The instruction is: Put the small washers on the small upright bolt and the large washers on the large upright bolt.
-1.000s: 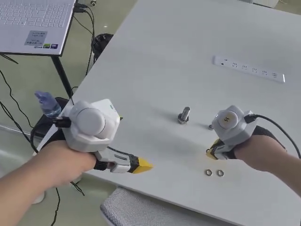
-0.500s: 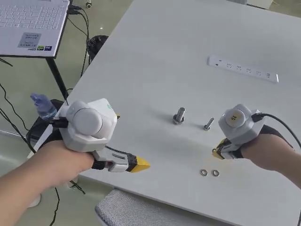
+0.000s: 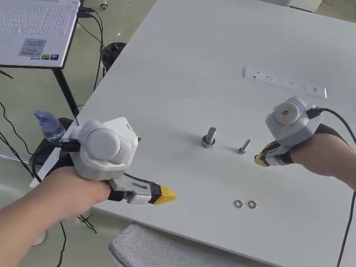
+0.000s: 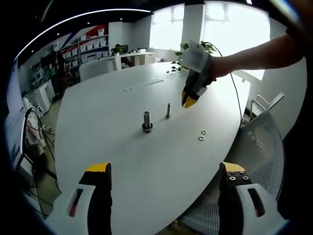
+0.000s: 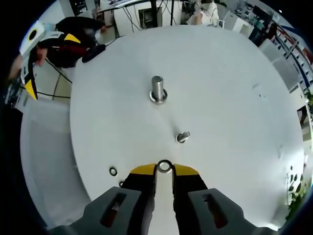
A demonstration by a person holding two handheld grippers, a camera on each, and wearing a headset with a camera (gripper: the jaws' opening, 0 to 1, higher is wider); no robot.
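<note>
My right claw [image 5: 165, 170] is clenched on a washer [image 5: 165, 162]. The small bolt [image 5: 183, 136] stands upright just ahead, slightly right. The large bolt [image 5: 157, 89] stands farther ahead.

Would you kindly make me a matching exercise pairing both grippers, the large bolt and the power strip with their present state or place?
Things: 1 left gripper; 2 right gripper; 3 large bolt; 4 power strip.
States: A shut on a washer; B lying at the far side of the table; C open, holding nothing; D upright beside the small bolt.
Pairs: 1-C; 2-A; 3-D; 4-B.
</note>
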